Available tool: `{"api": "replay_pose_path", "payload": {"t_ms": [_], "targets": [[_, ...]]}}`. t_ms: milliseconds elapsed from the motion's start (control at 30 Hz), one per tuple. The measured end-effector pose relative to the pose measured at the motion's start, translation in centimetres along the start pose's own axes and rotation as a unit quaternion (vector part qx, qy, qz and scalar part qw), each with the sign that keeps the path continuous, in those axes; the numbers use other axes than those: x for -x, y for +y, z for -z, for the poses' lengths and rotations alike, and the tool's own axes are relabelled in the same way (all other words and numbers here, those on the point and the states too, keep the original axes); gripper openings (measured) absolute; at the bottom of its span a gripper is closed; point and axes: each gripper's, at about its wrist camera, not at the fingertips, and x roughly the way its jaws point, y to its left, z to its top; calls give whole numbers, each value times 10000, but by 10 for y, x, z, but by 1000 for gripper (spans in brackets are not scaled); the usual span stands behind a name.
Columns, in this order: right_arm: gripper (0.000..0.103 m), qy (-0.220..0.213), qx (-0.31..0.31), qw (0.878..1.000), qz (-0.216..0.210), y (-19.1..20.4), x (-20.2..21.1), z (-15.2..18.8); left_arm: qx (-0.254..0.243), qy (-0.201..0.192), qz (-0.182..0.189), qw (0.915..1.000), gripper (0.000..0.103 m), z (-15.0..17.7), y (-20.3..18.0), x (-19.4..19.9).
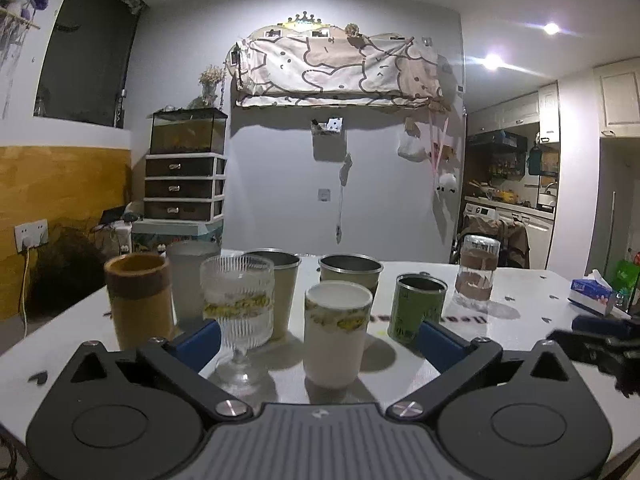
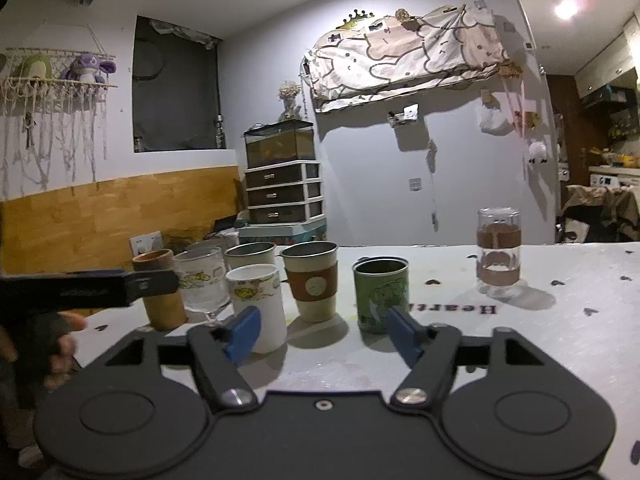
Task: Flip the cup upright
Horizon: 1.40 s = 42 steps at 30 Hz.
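Observation:
A clear glass with brown bands stands mouth down, apart at the back right of the white table. Several cups stand upright in a group: a white paper cup, a green tin cup, a stemmed ribbed glass, a brown cylinder cup and a sleeved metal cup. My left gripper is open around empty space just before the white cup. My right gripper is open and empty, in front of the group.
A tissue box lies at the table's right edge. The other gripper shows at the right edge of the left wrist view and at the left of the right wrist view. A drawer unit with a fish tank stands behind.

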Motion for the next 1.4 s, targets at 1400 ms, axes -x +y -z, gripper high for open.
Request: {"api": "replay_pose_path", "payload": {"t_ms": [1400], "targets": [[103,245,276,9971,659,10,0,11,17,338,-211,9992,103,23,0,20]]}}
